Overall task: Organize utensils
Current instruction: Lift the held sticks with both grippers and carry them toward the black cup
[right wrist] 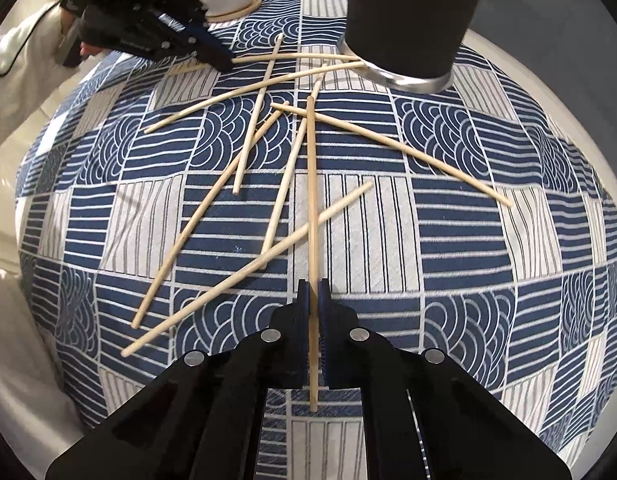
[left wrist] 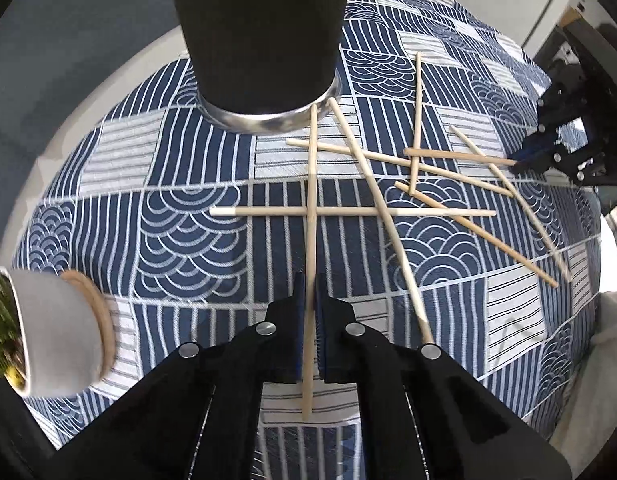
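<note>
Two grippers, each clamped on one wooden chopstick. The left gripper (left wrist: 310,280) has its blue pads pressed flat against a chopstick (left wrist: 311,208) that runs straight away from the tool toward 12 o'clock; its near end sticks out behind the pads and its far tip lies just beside the metal base of the black cup (left wrist: 260,40). The right gripper (right wrist: 313,286) holds its own chopstick (right wrist: 311,184) the same way, long axis along the fingers, far tip pointing to 12 o'clock and stopping short of the cup (right wrist: 412,12), which stands at about 1 o'clock in that view.

Outward from the tools, the remaining chopsticks lie scattered and crossed on the blue patterned cloth (left wrist: 180,220). In the left view one lies crosswise, 9 to 3 o'clock, over the held stick; another slants from the cup base down toward 5 o'clock; the rest form a tangle at 2 o'clock. A white plant pot (left wrist: 56,336) sits at 8 o'clock.

Assessment of progress: early stage. No chopstick is seen standing in the cup, though its mouth is out of frame in both views, so its contents cannot be confirmed. Both held sticks appear level with the cloth, not yet lifted. All other sticks remain to be collected.
</note>
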Demonstrator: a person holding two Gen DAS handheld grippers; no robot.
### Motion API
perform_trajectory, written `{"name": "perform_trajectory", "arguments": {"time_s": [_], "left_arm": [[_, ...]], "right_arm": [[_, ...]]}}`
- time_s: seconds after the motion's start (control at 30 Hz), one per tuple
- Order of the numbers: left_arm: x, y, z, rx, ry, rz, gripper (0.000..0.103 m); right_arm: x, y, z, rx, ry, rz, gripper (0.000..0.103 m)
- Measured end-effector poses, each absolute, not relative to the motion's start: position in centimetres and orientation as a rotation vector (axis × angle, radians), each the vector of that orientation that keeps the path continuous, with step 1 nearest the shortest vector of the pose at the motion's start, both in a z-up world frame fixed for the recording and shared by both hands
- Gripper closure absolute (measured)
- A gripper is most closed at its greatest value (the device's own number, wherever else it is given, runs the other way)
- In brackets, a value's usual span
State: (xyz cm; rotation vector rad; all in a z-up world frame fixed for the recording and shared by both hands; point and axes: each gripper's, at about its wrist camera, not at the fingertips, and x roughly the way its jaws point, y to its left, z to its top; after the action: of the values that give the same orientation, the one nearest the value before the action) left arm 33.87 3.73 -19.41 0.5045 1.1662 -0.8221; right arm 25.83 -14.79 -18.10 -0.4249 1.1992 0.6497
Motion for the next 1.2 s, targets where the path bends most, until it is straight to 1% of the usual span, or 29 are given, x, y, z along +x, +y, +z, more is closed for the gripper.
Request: {"name": "perform_trajectory", "arguments": {"time_s": [0.3, 0.6, 0.83, 0.97, 1.07, 1.2], "left_arm": [[30.5, 5.0, -19.2, 0.379, 1.221, -0.743, 0.098], [25.3, 6.4, -17.4, 0.310, 1.178, -0.654, 0.098], [21.6, 7.7, -16.3, 0.271, 1.157, -0.581, 0.098], [20.5, 8.1, -15.2, 0.257, 1.137, -0.524, 0.098], [20.0, 8.1, -13.2, 0.227, 1.089, -0.494, 0.098], [19.7, 7.6, -11.0, 0.253, 1.048, -0.458, 0.098]], "right_arm": [[23.0, -18.0, -17.2, -0.270, 1.208, 0.636, 0.098], [20.0, -19.2, -16.0, -0.163, 1.165, 0.652, 0.098], [18.3, -19.5, -15.3, -0.143, 1.102, 0.630, 0.098], [17.5, -20.1, -13.8, -0.114, 1.045, 0.628, 0.098], [17.3, -20.4, -12.6, -0.121, 1.003, 0.624, 0.098], [17.2, -21.3, -10.4, -0.116, 0.936, 0.602, 0.098]]}}
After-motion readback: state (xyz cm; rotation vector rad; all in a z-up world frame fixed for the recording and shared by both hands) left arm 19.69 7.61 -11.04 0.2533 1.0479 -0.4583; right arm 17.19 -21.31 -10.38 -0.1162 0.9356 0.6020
